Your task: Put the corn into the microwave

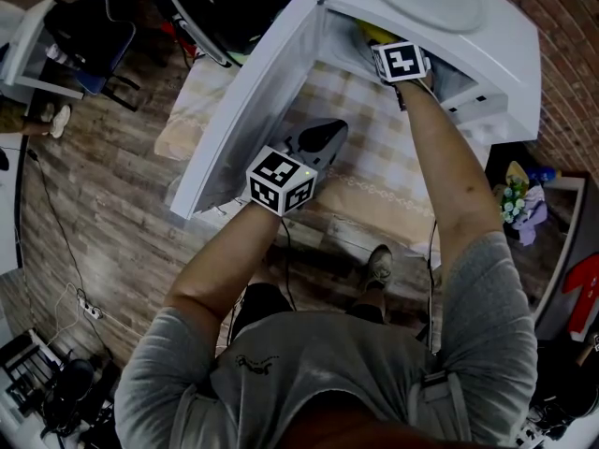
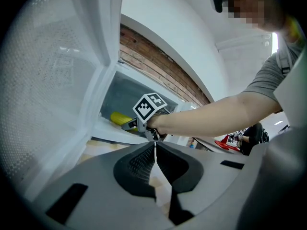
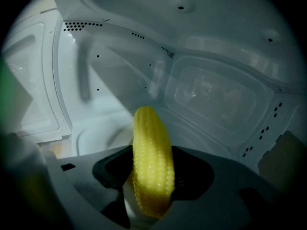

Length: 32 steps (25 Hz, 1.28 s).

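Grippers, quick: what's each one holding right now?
Left gripper: closed, empty.
Right gripper: closed on the corn, inside the microwave.

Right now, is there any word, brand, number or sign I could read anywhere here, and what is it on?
No readable text in any view.
Marker cubes: black-and-white square patterns only, no letters or numbers.
Shirt print: a small dark mark on the grey shirt, too small to read.
Microwave: no label or brand shows.
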Available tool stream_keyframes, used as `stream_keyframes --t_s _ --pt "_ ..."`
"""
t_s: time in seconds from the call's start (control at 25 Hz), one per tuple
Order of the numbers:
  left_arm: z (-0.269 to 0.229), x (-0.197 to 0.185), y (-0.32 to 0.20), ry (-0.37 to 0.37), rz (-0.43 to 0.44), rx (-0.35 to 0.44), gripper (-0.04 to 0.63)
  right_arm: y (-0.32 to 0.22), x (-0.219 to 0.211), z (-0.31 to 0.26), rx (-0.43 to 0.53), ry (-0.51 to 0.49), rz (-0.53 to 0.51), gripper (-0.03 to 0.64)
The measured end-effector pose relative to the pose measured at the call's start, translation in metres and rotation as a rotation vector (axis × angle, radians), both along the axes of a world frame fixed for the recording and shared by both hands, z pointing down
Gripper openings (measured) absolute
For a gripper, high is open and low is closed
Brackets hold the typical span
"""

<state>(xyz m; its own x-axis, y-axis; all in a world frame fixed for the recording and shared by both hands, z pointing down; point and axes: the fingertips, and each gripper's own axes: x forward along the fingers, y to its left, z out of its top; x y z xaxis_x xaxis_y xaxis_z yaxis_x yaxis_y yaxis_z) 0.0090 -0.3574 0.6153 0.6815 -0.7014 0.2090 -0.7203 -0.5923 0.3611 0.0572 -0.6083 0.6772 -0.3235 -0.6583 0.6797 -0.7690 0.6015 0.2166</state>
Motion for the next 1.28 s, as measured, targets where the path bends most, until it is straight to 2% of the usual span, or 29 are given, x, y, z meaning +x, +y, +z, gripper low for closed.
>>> stream_keyframes --t_s 1.04,1.28 --pt "-0.012 -0.003 0.021 -0.020 -0.002 0.012 0.028 0.026 0.010 -0.015 0.040 0.014 0.011 0.295" --pt "-0.026 -0.001 0.025 -0.024 -0.002 0.025 0.028 0.049 0.009 -0.031 0.075 0.002 -0.027 0.299"
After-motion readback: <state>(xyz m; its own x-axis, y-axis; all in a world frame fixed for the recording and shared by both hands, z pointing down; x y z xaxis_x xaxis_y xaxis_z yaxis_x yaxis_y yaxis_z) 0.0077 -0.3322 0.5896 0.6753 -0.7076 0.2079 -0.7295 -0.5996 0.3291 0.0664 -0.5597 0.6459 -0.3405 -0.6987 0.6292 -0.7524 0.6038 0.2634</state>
